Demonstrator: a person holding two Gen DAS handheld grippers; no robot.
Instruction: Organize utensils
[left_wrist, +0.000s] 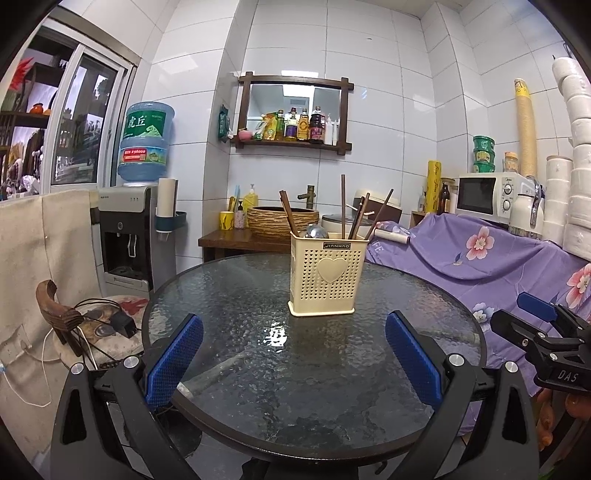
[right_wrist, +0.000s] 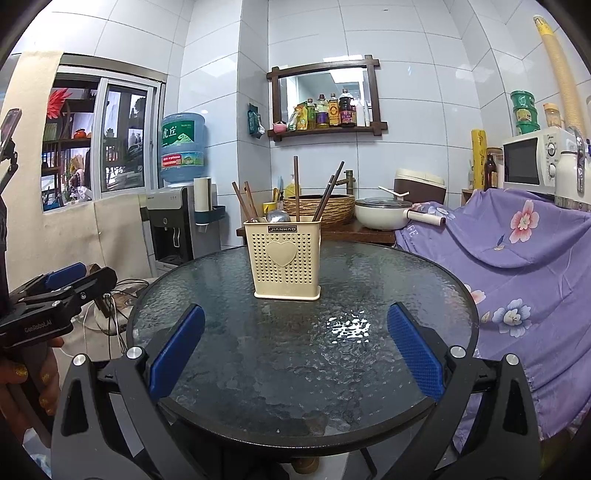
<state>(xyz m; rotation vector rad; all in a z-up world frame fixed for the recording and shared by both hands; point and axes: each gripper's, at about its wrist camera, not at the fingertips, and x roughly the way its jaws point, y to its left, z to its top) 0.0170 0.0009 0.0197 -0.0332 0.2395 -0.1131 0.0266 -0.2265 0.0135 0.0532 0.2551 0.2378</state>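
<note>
A cream perforated utensil holder (left_wrist: 327, 273) with a heart on its front stands upright near the far side of the round glass table (left_wrist: 258, 369). It holds several dark chopsticks (left_wrist: 343, 206) and a metal spoon (left_wrist: 317, 231). It also shows in the right wrist view (right_wrist: 283, 258), with chopsticks (right_wrist: 296, 188) standing in it. My left gripper (left_wrist: 293, 350) is open and empty above the table's near edge. My right gripper (right_wrist: 295, 345) is open and empty, also near the front edge (right_wrist: 258, 424). Each gripper shows at the side of the other's view.
A purple flowered cloth (left_wrist: 498, 258) covers furniture to the right, with a microwave (left_wrist: 487, 195) on it. A water dispenser (left_wrist: 129, 236) and a stool with cables (left_wrist: 99, 321) stand at the left. A wooden side table with a woven basket (left_wrist: 277, 221) is behind.
</note>
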